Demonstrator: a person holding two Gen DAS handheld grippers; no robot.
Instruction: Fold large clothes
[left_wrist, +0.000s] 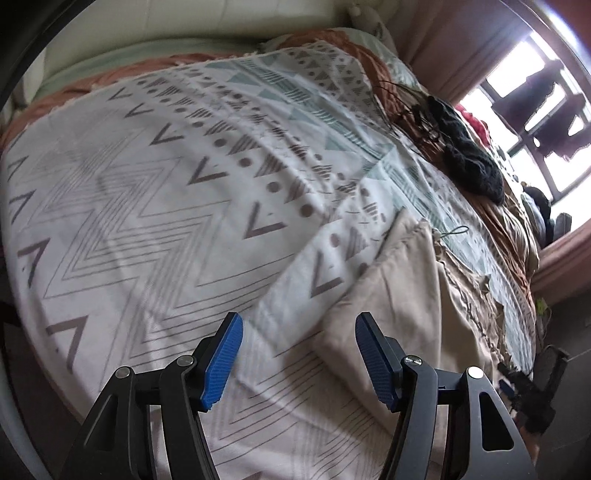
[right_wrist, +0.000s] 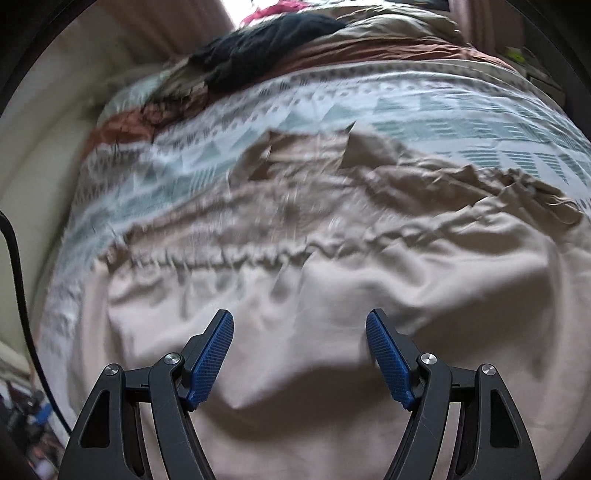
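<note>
The beige garment (right_wrist: 369, 302) lies crumpled on the patterned bedspread (left_wrist: 155, 192), looking light, soft and floppy, so with the left gripper (left_wrist: 299, 354) and right gripper (right_wrist: 299, 354) both spread wide and empty, I'd pinch its edges or corners.

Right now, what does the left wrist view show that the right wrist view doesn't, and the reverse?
Only the left wrist view shows the bright window, the wide zigzag-printed stretch of the bedcover and the open left gripper. Only the right wrist view shows the beige garment's gathered seam, its crumpled upper part and the open right gripper over it. Both show the beige garment spread on the bedcover and the dark knit item farther back.
</note>
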